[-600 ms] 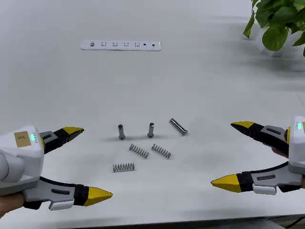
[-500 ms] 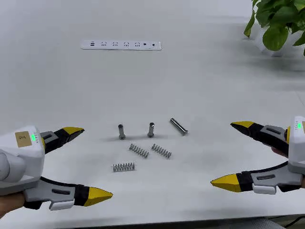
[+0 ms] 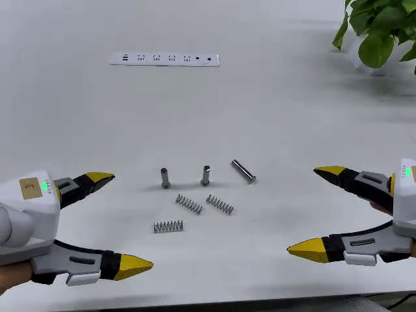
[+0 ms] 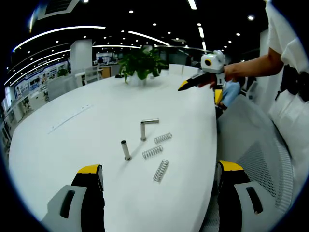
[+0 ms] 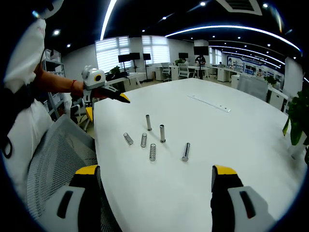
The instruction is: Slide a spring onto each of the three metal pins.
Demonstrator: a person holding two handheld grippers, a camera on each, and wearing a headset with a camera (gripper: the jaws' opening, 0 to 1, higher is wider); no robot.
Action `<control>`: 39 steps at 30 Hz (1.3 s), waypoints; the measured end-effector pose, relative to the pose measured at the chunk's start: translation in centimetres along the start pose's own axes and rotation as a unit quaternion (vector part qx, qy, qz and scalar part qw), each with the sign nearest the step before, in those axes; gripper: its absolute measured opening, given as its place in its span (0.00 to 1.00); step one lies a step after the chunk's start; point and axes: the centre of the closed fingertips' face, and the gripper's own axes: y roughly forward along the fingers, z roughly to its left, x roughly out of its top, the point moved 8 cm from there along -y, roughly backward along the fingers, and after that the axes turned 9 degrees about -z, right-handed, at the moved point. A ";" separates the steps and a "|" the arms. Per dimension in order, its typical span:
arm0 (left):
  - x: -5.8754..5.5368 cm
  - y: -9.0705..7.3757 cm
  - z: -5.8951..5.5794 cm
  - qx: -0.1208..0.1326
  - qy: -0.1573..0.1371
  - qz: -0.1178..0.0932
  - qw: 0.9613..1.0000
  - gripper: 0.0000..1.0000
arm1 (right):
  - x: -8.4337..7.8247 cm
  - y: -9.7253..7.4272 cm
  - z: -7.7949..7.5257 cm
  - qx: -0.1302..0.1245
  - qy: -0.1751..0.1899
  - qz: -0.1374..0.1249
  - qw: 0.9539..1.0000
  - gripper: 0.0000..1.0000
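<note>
Plant (image 3: 375,27), right gripper (image 3: 302,209) partly beyond right edge

Mid-frame in the head view, the left pin (image 3: 165,178) and middle pin (image 3: 206,175) stand upright. The right pin (image 3: 243,171) lies flat, angled. Just below lie three loose springs (image 3: 189,205).

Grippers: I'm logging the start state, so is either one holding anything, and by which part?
Nothing is held. The left gripper and right gripper are open; springs and pins sit on the table.

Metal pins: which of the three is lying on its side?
The right-hand pin in the head view lies flat; the left pin and the middle pin stand upright.
</note>
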 end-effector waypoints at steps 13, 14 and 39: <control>0.1 0.2 -0.1 -0.004 -0.003 -0.003 1.000 1.00 | 0.7 0.4 -1.1 0.001 -0.006 0.005 1.000 0.95; 0.1 0.2 -0.1 -0.003 -0.003 -0.003 1.000 1.00 | 0.8 0.5 -1.2 0.001 -0.006 0.005 1.000 0.95; -0.2 0.4 0.8 0.002 -0.015 -0.012 1.000 1.00 | 4.7 7.5 -6.5 -0.007 -0.011 0.107 0.994 0.64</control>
